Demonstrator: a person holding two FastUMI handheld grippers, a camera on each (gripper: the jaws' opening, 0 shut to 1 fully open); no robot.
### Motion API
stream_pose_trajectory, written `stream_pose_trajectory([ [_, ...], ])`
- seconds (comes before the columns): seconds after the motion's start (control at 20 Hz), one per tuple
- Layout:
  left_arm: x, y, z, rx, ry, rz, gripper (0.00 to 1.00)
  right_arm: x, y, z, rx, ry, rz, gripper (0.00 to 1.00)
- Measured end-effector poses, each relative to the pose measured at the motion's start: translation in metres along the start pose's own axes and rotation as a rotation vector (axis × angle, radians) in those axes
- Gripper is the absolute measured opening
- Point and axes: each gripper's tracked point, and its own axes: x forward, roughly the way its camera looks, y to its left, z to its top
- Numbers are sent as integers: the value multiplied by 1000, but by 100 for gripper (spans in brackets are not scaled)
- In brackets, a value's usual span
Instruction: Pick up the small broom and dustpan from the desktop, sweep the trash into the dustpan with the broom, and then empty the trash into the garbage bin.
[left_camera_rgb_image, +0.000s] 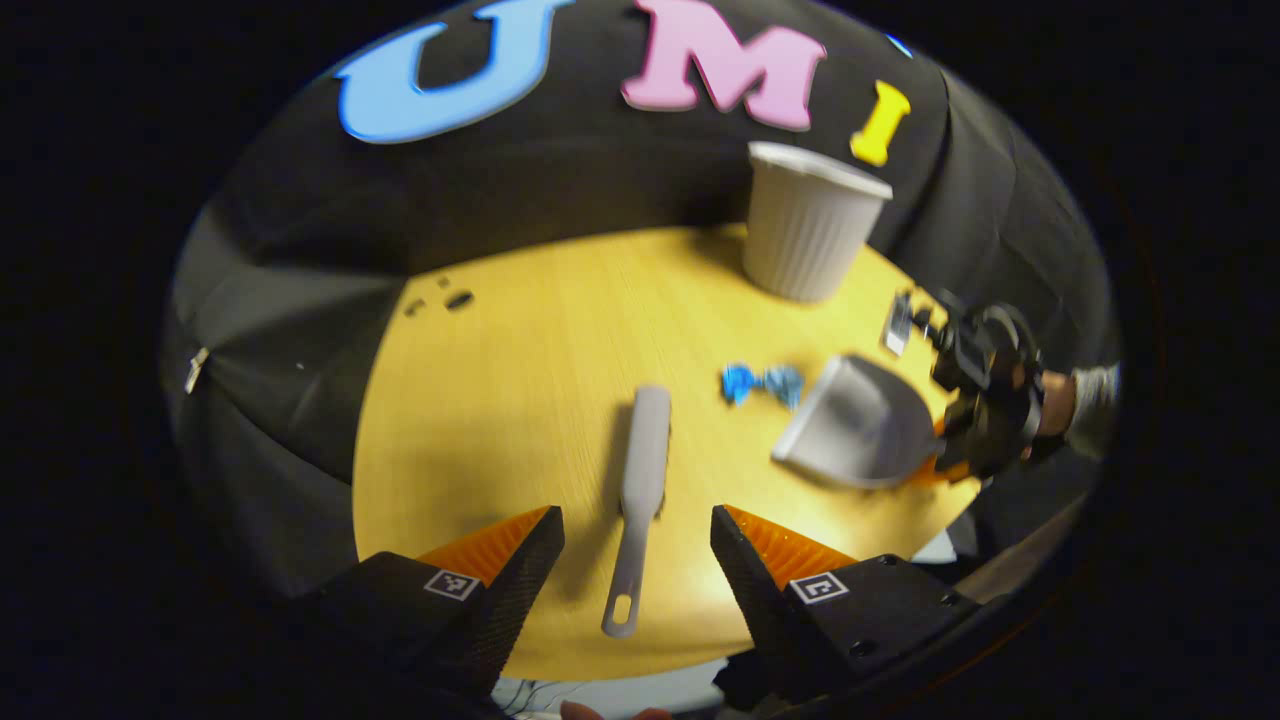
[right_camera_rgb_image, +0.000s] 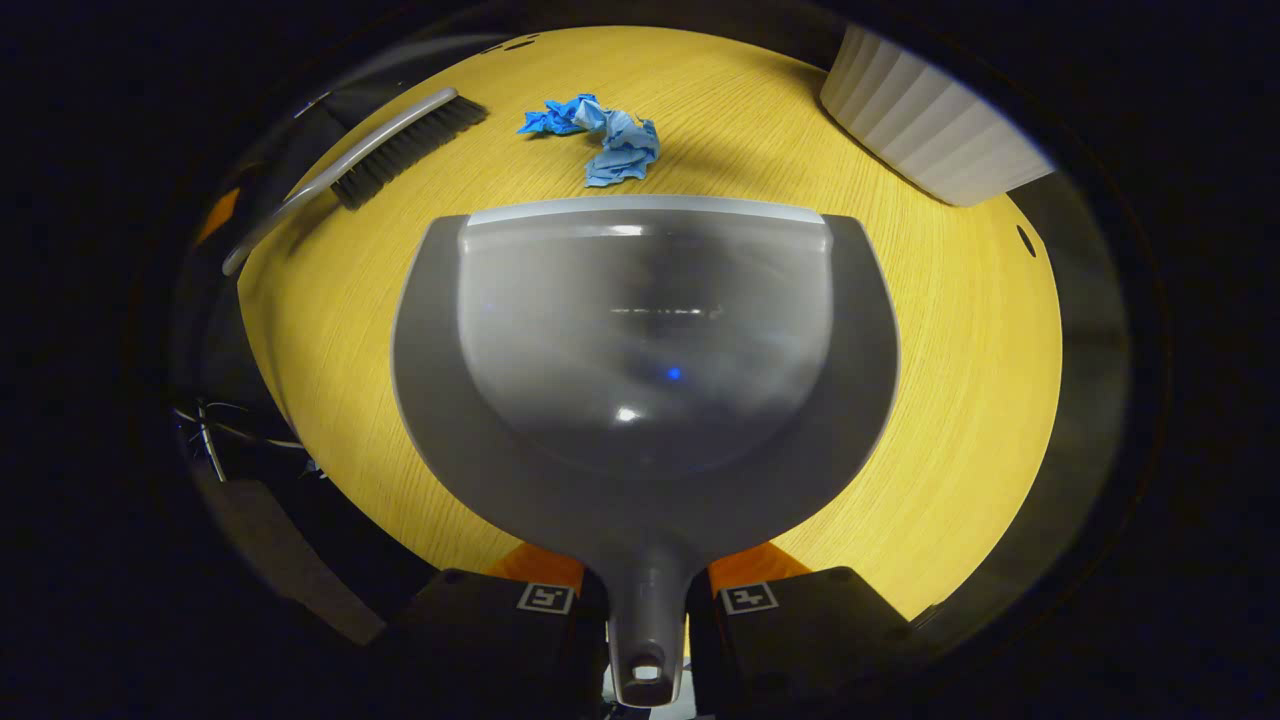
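Right gripper view has the right gripper (right_camera_rgb_image: 645, 585) apparently clamped on the dustpan (right_camera_rgb_image: 645, 340) handle, lip facing the trash (right_camera_rgb_image: 605, 135) ahead, while the left gripper (left_camera_rgb_image: 637, 545) hangs spread astride the broom (left_camera_rgb_image: 640, 490) handle, ready to close.

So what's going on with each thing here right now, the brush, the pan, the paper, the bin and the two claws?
Broom: lying flat on the table, not held.
Dustpan: gripped by its handle, empty.
Blue paper scrap: crumpled, on the table just past the dustpan's front edge.
Garbage bin: upright, open top.
Left gripper: open, above the broom's handle.
Right gripper: shut on the dustpan handle.
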Motion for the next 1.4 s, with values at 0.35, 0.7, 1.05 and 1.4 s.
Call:
stream_pose_trajectory([
  [0.35,76,-7,-35,-33,267,-75,95,0,0,2,17,-20,-9,38],
  [0.7,108,0,-44,36,362,-26,91,0,0,3,19,-24,-11,38],
  [1.05,106,-8,-46,94,406,-35,69,0,-1,4,19,-21,-10,38],
  [1.4,125,-3,-16,235,387,-44,27,-1,-1,2,-22,-11,0,37],
])
